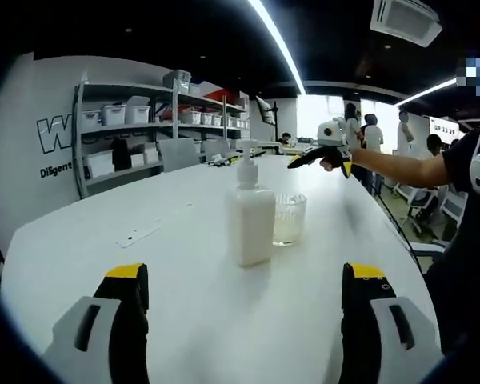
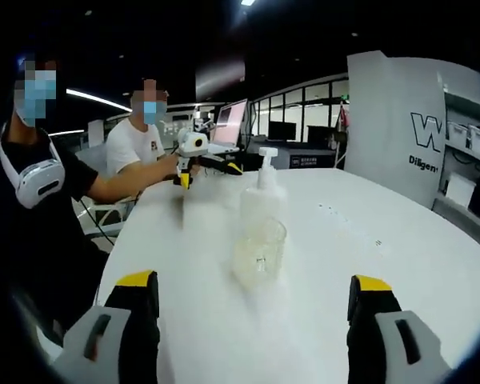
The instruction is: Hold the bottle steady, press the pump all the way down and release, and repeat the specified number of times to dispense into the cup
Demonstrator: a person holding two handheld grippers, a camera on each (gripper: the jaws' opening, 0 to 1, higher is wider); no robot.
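A white pump bottle [image 1: 251,214] stands upright on the white table [image 1: 144,272], with a clear cup [image 1: 289,218] touching or nearly touching its right side. The cup seems to hold a little pale liquid. My left gripper [image 1: 246,274] is open, its yellow-tipped jaws wide apart and short of the bottle. My right gripper [image 1: 308,158] hangs beyond the bottle in a person's hand. In the right gripper view the cup [image 2: 260,254] stands in front of the bottle [image 2: 263,198]. My right gripper [image 2: 254,282] is open and well short of the cup. My left gripper [image 2: 216,166] is held beyond them.
Shelves with white bins [image 1: 144,128] line the wall past the table. A small flat white strip [image 1: 136,234] lies on the table left of the bottle. A seated person in a white shirt [image 2: 132,144] and a laptop [image 2: 230,124] are at the far end. Other people stand further back [image 1: 372,136].
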